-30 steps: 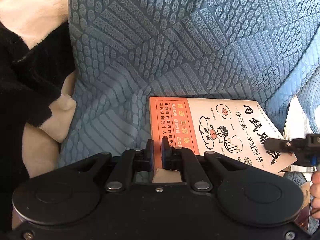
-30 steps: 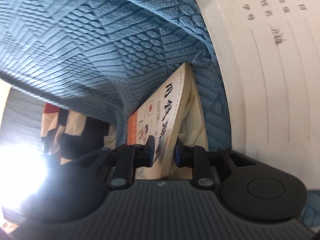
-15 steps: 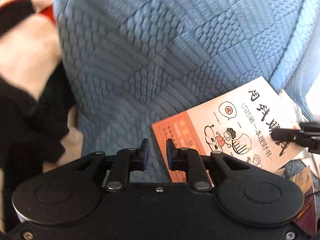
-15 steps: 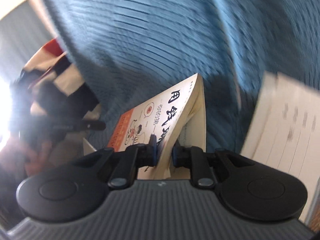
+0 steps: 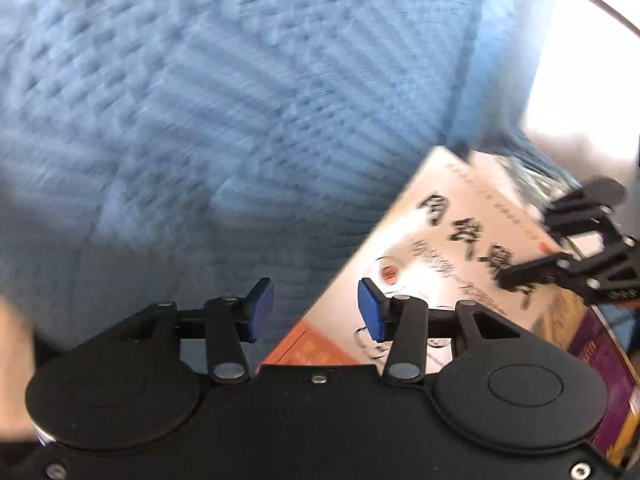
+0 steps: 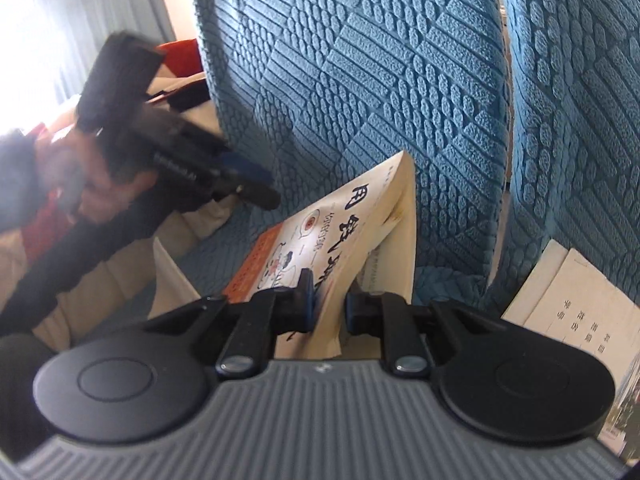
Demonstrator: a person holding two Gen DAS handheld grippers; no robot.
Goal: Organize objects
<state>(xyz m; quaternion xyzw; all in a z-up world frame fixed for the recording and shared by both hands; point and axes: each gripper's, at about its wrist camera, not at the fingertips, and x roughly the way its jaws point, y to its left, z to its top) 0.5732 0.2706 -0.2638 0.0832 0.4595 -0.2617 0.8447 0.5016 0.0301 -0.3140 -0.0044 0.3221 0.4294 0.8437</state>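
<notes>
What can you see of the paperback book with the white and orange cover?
The paperback book with the white and orange cover has black Chinese title characters, a cartoon drawing and cream page edges. It is lifted and tilted before the blue textured sofa cushion. The right hand-held gripper is clamped on its lower edge; the left hand-held gripper, jaws just opened, is off it.

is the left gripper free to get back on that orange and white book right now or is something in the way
Probably yes. The left gripper is open, its jaws just widened with nothing between them, and the book lies just past its right finger with no obstacle. The right gripper grips the book's far edge, leaving the orange corner clear.
</notes>
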